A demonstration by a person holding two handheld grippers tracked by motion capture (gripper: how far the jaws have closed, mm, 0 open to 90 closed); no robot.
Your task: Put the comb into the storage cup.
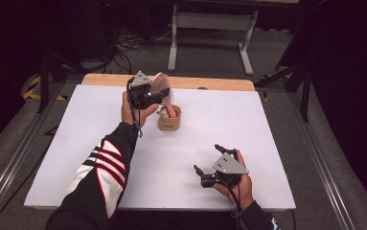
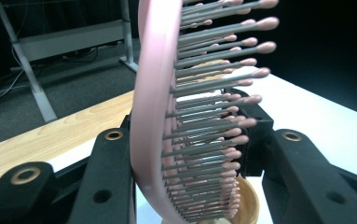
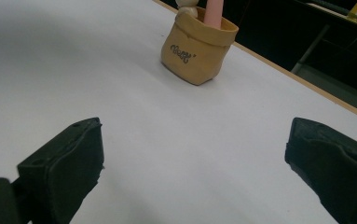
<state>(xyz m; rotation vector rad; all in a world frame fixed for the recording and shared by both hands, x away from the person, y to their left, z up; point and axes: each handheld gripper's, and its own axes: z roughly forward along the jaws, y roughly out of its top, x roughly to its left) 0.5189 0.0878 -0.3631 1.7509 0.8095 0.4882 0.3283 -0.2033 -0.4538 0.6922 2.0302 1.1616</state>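
One tan, sack-shaped pot (image 1: 169,118) stands near the middle of the tabletop's (image 1: 66,143) far edge, with bare white surface open all round it. One pink hairbrush (image 1: 161,85) with grey, ball-tipped bristles stands handle-down in it. The left gripper (image 1: 148,94) clasps the brush head between near-closed jaws. The right gripper (image 1: 211,160) rests wide open and empty near the front edge.

My hairbrush (image 2: 150,116): pink back, grey bristles with pink tips
Pot (image 3: 197,44): tan, with dark cursive lettering
Table (image 1: 75,143): white top, light wood edge
My sleeve (image 1: 99,172): black, with red and white stripes
My grippers' jaws: black
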